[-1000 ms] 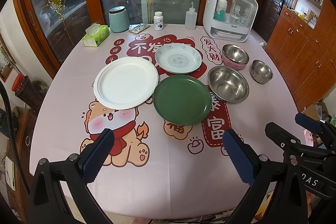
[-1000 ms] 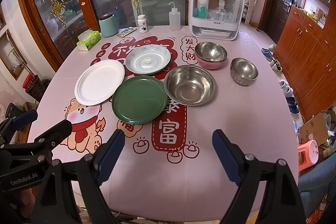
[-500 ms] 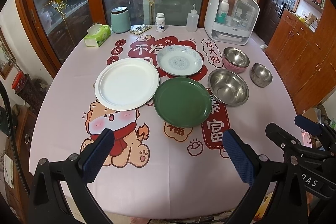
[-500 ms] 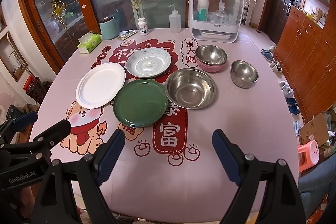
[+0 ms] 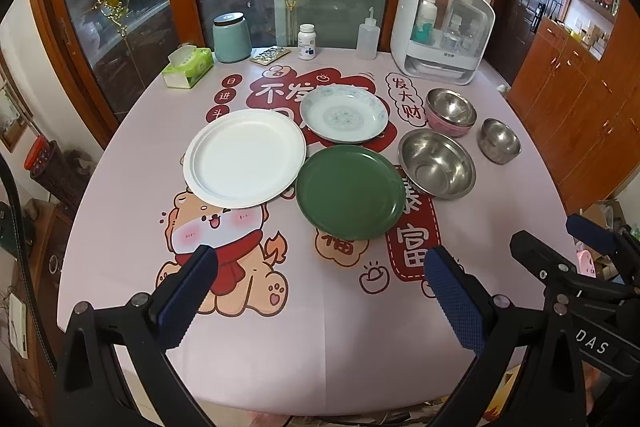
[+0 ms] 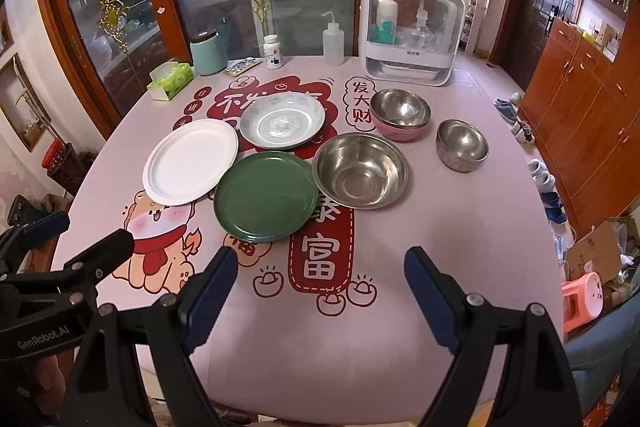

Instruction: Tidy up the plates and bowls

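Note:
A white plate [image 5: 245,158], a green plate [image 5: 351,202] and a patterned plate [image 5: 344,113] lie on the pink table [image 5: 120,211]. To their right are a large steel bowl [image 5: 437,163], a steel bowl nested in a pink bowl [image 5: 451,111] and a small steel bowl [image 5: 500,140]. The same dishes show in the right wrist view: white plate [image 6: 190,161], green plate [image 6: 265,202], large bowl [image 6: 361,175]. My left gripper [image 5: 320,295] and right gripper [image 6: 320,291] are open and empty, above the table's near edge.
At the table's far edge stand a tissue box [image 5: 188,67], a teal canister [image 5: 232,38], a pill bottle [image 5: 307,42], a squeeze bottle [image 5: 367,39] and a white storage box [image 5: 440,31]. Wooden cabinets [image 6: 580,99] and shoes are to the right.
Both grippers have drawn back and lifted slightly, so the dishes sit a little lower and farther in view. Nothing on the table moved.

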`<act>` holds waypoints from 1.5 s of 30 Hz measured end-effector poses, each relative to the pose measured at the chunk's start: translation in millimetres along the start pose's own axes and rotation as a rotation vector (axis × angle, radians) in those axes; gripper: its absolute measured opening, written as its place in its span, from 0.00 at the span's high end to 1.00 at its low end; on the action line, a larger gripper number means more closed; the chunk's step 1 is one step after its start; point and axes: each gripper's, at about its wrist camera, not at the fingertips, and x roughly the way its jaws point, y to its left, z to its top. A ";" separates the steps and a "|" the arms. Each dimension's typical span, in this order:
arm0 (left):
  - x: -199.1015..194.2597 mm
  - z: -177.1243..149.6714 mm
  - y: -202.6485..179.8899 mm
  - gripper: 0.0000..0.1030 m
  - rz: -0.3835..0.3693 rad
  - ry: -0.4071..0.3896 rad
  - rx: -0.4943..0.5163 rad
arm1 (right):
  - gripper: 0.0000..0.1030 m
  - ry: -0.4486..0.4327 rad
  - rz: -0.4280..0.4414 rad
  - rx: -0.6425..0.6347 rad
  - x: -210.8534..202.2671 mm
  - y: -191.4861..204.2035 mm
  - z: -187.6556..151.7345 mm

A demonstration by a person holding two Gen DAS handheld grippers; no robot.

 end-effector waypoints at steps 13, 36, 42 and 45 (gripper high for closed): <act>-6.7 -2.9 -3.3 0.01 0.022 -0.008 0.007 | 0.17 -0.003 0.009 0.002 -1.4 -1.0 -4.4; -10.2 -3.8 13.2 0.01 0.046 -0.012 -0.007 | 0.17 0.012 0.047 0.002 4.7 12.5 -2.8; -15.0 6.4 56.5 0.01 0.106 -0.045 -0.064 | 0.17 0.004 0.090 -0.001 14.4 34.5 8.9; -16.0 14.2 90.0 0.01 0.153 -0.063 -0.099 | 0.17 -0.003 0.113 -0.004 22.7 52.4 20.5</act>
